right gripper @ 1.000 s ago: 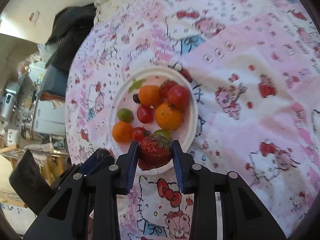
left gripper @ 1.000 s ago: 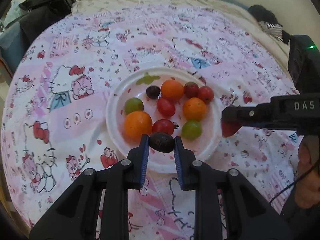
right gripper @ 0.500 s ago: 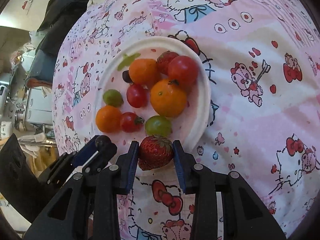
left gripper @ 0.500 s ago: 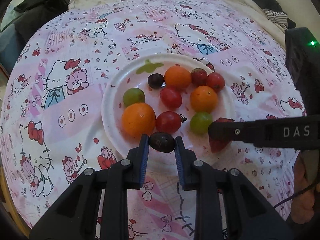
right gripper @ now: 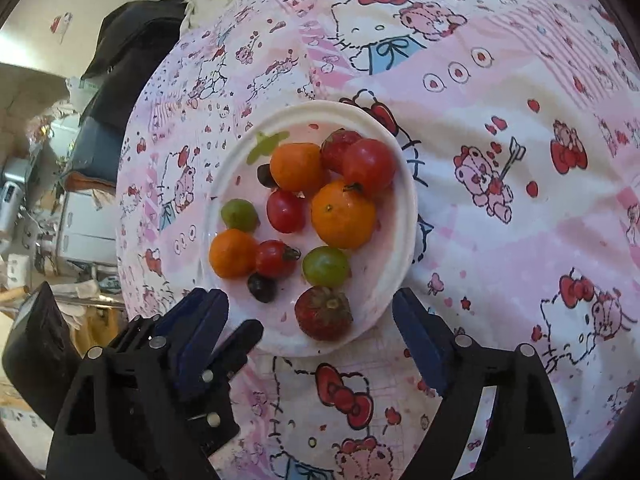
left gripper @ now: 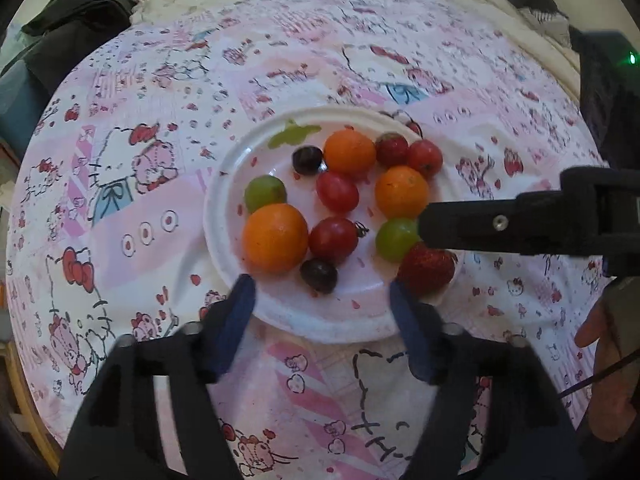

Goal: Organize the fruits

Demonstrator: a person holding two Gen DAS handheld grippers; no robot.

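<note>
Right wrist view — white plate (right gripper: 402,216) holding strawberry (right gripper: 324,313), dark grape (right gripper: 262,287), both claws (right gripper: 310,320) wide.

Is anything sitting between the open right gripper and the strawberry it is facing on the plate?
Nothing visible does. The right gripper is open, and the strawberry lies uncovered between its fingers at the white plate's near edge; the green grape sits beyond it.

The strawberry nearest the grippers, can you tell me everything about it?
The strawberry is plump and dark red, with a brownish-green leafy cap facing up. It lies loose on the white plate, near the rim, just below a green grape. The open right gripper has a finger on either side without touching it. In the left view its far side is hidden.
</note>
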